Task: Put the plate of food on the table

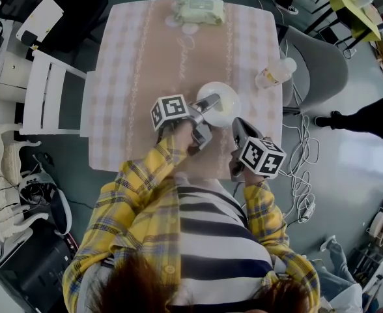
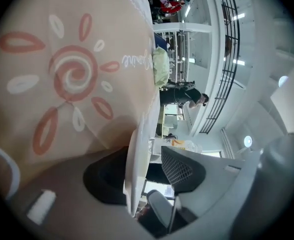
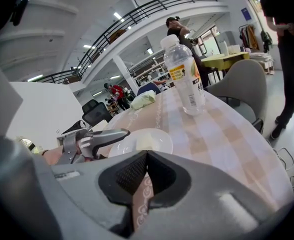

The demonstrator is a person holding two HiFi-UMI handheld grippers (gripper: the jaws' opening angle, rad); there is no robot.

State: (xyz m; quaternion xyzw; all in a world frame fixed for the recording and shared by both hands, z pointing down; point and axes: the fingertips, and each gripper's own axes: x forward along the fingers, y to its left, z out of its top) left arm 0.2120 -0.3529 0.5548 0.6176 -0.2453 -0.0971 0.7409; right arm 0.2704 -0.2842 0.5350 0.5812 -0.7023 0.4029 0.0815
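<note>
A white plate (image 1: 221, 103) holding a pale piece of food (image 3: 146, 143) rests flat on the table (image 1: 133, 77), near the front right of its checked cloth. My left gripper (image 1: 208, 113) is at the plate's left rim. In the left gripper view the rim (image 2: 136, 174) stands between the parted jaws, with a gap to the right pad (image 2: 182, 170), so the gripper is open. My right gripper (image 1: 238, 124) hovers just in front of the plate near the table's front edge. It is shut (image 3: 144, 159) with nothing in it, and its view shows the plate (image 3: 157, 134) and the left gripper (image 3: 94, 139).
A plastic bottle (image 1: 276, 72) stands right of the plate by the table's right edge. A pack of wipes (image 1: 200, 10) lies at the far edge. A white chair (image 1: 48, 96) stands left, a grey chair (image 1: 315, 64) right. Cables trail on the floor; a person (image 1: 367, 116) stands at the right.
</note>
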